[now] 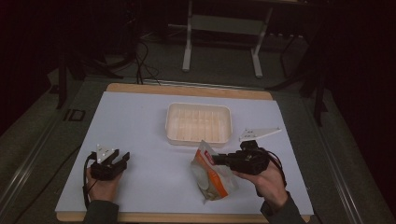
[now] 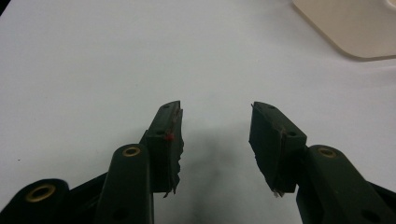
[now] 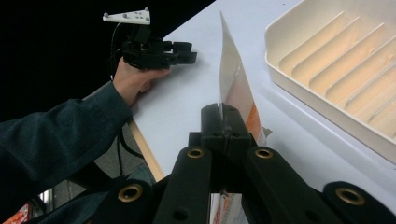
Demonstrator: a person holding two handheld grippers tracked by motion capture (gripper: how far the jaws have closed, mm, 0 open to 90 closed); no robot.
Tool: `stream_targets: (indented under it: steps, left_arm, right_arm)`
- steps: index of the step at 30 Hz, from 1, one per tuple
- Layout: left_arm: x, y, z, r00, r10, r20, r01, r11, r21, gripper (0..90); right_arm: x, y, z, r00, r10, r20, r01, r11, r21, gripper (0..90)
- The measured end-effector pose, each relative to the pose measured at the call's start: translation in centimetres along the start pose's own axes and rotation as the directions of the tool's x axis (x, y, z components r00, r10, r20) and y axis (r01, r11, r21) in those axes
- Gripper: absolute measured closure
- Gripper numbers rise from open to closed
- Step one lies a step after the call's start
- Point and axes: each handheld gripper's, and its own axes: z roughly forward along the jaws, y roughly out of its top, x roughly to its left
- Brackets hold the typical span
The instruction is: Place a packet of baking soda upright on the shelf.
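An orange and white plastic bag (image 1: 211,173) stands on the white table cover, front and centre. My right gripper (image 1: 219,160) is shut on the bag's upper edge (image 3: 229,84), with its jaws closed flat on the thin film. My left gripper (image 1: 122,159) rests low at the front left, open, with nothing between its fingers (image 2: 169,135). It also appears far off in the right gripper view, as the left gripper (image 3: 184,52) held in a hand with a dark sleeve.
A cream ribbed tray (image 1: 173,122) sits behind the bag at the table's centre; its corner (image 2: 355,32) shows in the left gripper view and its ridged inside (image 3: 336,60) beside the right gripper. Dark floor, cables and a white stand leg (image 1: 187,46) lie beyond the table.
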Motion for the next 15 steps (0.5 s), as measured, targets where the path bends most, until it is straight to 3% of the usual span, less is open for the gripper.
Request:
stream_targets:
  steps: [15]
  left_arm:
    - [0.0, 0.0, 0.0, 0.9999, -0.010, -0.005, 0.010, 0.9999, -0.005, 52.7]
  right_arm:
    - [-0.9, 0.7, -1.4, 0.9991, 0.036, 0.023, -0.035, 0.998, -0.059, 90.0]
